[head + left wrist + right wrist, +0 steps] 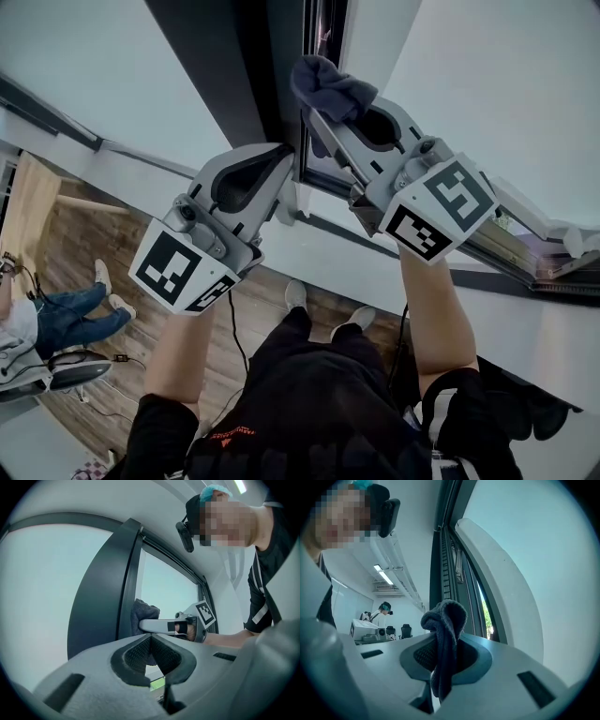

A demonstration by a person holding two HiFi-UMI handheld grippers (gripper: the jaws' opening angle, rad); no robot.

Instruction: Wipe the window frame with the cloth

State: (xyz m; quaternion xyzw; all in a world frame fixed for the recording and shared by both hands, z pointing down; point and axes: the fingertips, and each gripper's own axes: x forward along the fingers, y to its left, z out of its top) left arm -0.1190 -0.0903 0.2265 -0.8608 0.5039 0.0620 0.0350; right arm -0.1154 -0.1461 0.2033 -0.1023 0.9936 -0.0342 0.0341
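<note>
A dark grey cloth (330,89) is bunched at the tip of my right gripper (323,111), which is shut on it; the cloth (444,634) hangs down between the jaws in the right gripper view. The cloth is pressed at the dark window frame (281,84), seen as a dark upright bar (105,588) from the left. My left gripper (287,169) is lower and to the left, close to the frame, shut with nothing between its jaws (152,641). From the left gripper view the cloth (143,616) and right gripper (176,626) show beside the frame.
The window sash (525,234) stands ajar at the right, with its white edge (501,588) close to the right gripper. Below is a wooden floor (103,375). A seated person's legs (75,314) show at the left, and another person (380,613) stands far off in the room.
</note>
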